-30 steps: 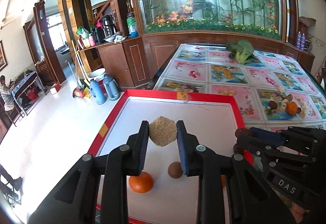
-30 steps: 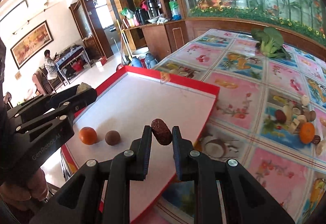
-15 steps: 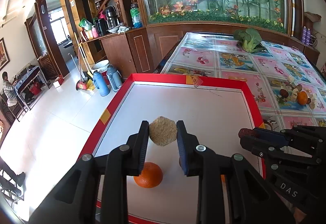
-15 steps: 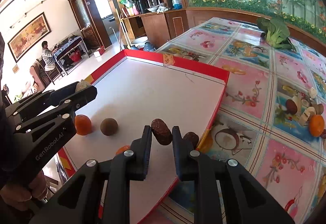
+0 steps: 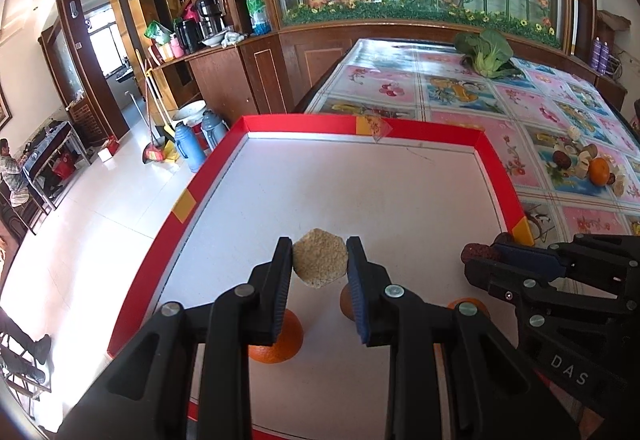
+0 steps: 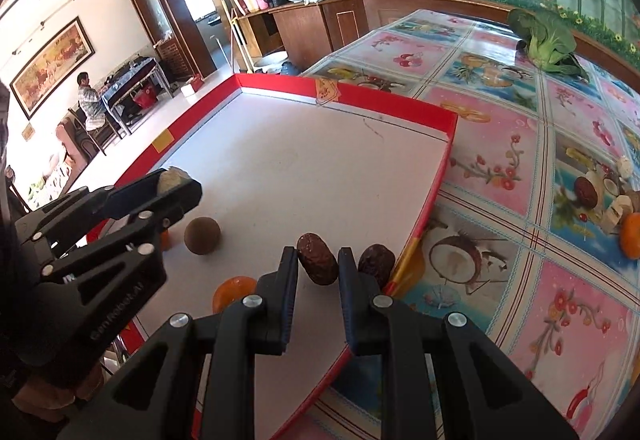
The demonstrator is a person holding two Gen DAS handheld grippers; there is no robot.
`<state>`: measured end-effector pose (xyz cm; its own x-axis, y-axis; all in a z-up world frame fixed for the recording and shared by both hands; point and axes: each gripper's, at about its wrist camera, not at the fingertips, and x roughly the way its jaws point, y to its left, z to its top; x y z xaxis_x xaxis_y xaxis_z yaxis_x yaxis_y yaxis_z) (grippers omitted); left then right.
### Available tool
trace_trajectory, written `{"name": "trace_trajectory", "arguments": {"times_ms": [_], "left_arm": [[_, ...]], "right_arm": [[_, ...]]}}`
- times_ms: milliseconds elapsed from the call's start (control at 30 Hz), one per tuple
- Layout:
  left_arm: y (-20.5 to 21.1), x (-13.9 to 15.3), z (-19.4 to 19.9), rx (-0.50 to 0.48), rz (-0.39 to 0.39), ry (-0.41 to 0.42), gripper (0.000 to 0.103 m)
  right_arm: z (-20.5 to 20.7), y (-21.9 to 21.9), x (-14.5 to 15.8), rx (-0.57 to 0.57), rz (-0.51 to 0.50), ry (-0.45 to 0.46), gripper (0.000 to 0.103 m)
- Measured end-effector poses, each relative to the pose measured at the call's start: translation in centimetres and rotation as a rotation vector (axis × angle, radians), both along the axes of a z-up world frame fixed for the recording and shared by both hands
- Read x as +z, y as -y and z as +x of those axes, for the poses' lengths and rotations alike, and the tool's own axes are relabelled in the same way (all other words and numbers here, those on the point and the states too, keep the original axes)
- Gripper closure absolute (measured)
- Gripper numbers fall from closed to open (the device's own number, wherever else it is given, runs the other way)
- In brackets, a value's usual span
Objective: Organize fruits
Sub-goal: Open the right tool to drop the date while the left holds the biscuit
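Observation:
My left gripper [image 5: 319, 264] is shut on a tan hexagonal rough piece [image 5: 320, 263] and holds it above the near part of a red-rimmed white tray [image 5: 360, 127]. My right gripper [image 6: 318, 264] is shut on a dark red date [image 6: 317, 258] above the tray's near right edge. On the tray lie an orange [image 5: 276, 338], a brown round fruit [image 6: 202, 235], a second orange [image 6: 234, 292] and another dark date [image 6: 376, 264] by the right rim. The left gripper also shows in the right wrist view [image 6: 174, 181].
The tray [image 6: 400, 107] sits at the corner of a table with a flowered cloth [image 6: 520, 143]. Further right on the cloth lie an orange [image 5: 599, 171], a date and pale pieces [image 6: 618, 203]. A leafy green vegetable [image 5: 486, 53] lies at the far end. Floor drops off left.
Both grippers have drawn back toward the tray's near edge, still holding their pieces. More of the tray, a second orange and a second date have come into view.

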<state>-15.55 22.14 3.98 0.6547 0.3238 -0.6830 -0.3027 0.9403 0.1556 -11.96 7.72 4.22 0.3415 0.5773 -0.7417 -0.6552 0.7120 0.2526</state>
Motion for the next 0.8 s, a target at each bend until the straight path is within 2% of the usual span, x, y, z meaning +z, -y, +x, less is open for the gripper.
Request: {"name": "trace_trajectory", "arguments": {"times_ms": [133, 200, 233, 267, 433, 500, 800], "left_arm": [[0.1, -0.5, 0.2, 0.003, 0.008, -0.023, 0.071], [0.2, -0.5, 0.1, 0.014, 0.021, -0.025, 0.053], [0.2, -0.4, 0.2, 0.016, 0.025, -0.026, 0.041], [0.3, -0.3, 0.2, 0.020, 0.032, -0.023, 0.036], [0.9, 0.6, 0.1, 0.023, 0.055, -0.005, 0.035], [1.6, 1.4, 0.1, 0.003, 0.062, 0.013, 0.034], [8.2, 6.0, 1.0, -0.170, 0.098, 0.114, 0.027]], "right_arm": [[-0.3, -0.3, 0.1, 0.006, -0.028, 0.017, 0.084], [-0.3, -0.3, 0.0, 0.008, -0.032, 0.019, 0.084], [-0.3, -0.3, 0.0, 0.012, -0.035, 0.019, 0.084], [-0.3, -0.2, 0.1, 0.014, -0.034, 0.020, 0.084], [-0.6, 1.2, 1.0, -0.013, -0.007, 0.056, 0.083], [-0.6, 2.3, 1.8, -0.037, 0.012, 0.083, 0.078], [0.2, 10.0, 5.6, -0.202, 0.076, 0.171, 0.070]]}}
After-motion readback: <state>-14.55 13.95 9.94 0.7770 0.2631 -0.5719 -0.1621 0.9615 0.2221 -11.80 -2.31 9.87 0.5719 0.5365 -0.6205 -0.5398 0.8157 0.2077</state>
